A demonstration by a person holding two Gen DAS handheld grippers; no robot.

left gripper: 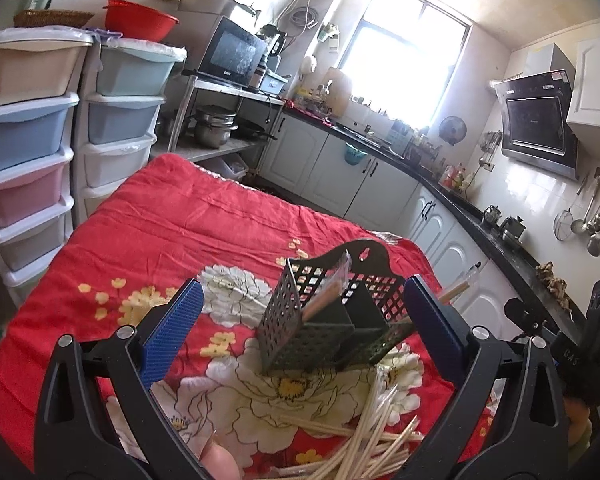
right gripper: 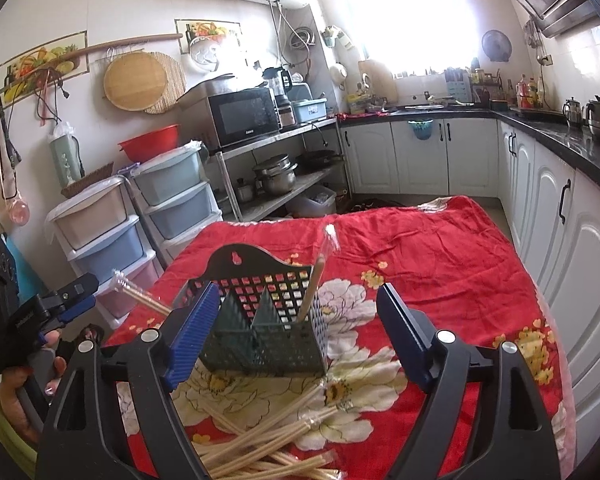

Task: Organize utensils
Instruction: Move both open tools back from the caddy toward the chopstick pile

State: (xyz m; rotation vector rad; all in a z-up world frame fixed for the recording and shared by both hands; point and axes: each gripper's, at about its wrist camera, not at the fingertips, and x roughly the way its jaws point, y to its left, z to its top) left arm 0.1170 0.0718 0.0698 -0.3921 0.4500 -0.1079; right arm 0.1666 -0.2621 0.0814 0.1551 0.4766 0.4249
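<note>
Red floral tablecloth [right gripper: 440, 248] bearing a dark perforated utensil caddy [right gripper: 260, 344], one wrapped chopstick pair [right gripper: 314, 286] upright in its right compartment. Loose chopsticks [right gripper: 260, 440] lie before it. Left gripper [left gripper: 300, 336] and right gripper [right gripper: 296, 336] both spread wide, empty, angled downward.

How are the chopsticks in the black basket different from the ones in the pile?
The chopsticks in the basket stand up, leaning in an end compartment of the black basket; the piled chopsticks lie flat and criss-crossed on the red flowered cloth. The basket holds just one packet; the pile has many. Both are pale wooden sticks.
</note>
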